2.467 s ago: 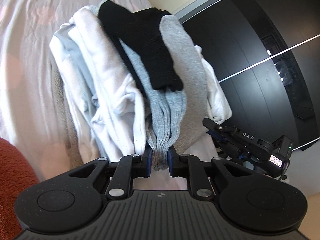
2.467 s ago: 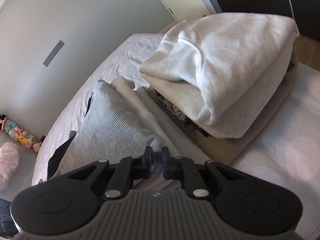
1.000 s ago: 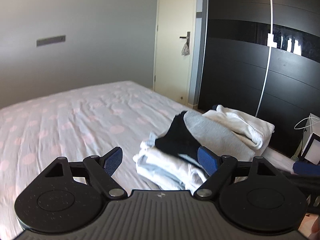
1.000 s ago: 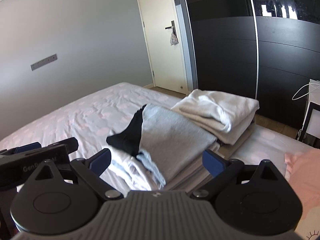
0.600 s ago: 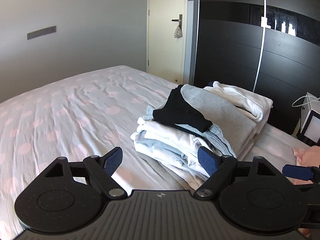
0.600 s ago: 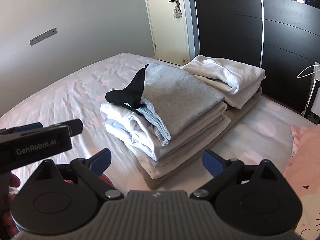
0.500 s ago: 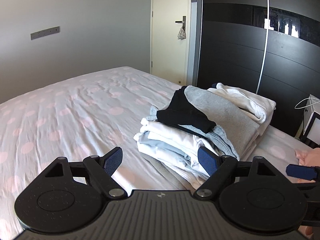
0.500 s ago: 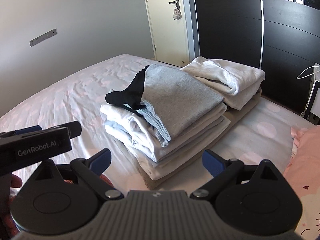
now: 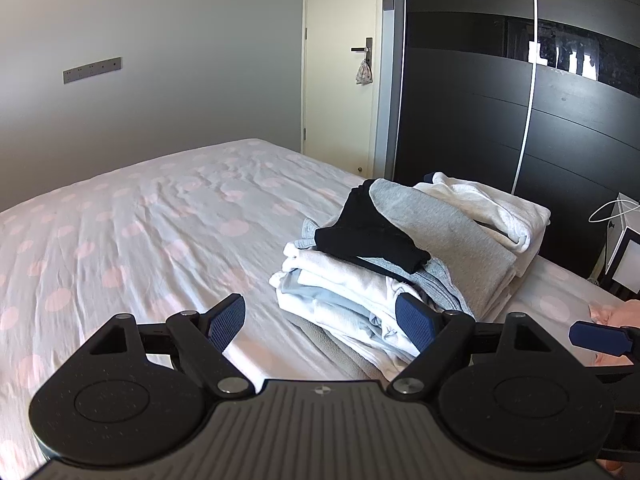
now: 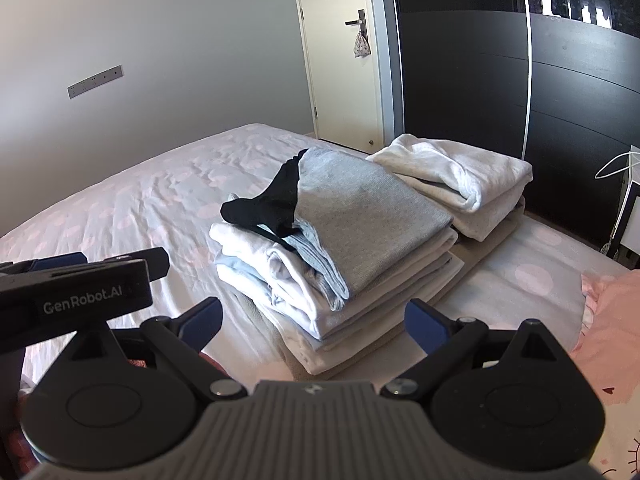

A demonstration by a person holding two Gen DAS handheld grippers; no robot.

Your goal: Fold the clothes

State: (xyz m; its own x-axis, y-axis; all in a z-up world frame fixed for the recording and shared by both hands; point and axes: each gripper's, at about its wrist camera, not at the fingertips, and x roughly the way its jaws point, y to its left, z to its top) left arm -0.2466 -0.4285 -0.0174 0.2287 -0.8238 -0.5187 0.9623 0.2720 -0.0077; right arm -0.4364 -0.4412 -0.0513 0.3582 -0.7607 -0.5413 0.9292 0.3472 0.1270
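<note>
Clothes point(image 9: 404, 268) are sitting folded in a stack on the bed point(image 9: 160, 232), while the left gripper point(image 9: 320, 318) and right gripper point(image 10: 316, 322) are hovering apart, gripping nothing.

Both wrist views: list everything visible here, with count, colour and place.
Bed sheet: one, white with pink dots, covers the bed.
Black garment: one, on top of the stack, left side.
Grey garment: one, folded, top of the stack.
White garments: several, white and pale blue, folded under those.
Cream garment: one, folded, far side of the stack.
Pink fabric: one, near right.
Door: one, cream, far wall.
Wardrobe: one, black, right.
Left tongs: black, blue pads, open.
Right tongs: same, open.
</note>
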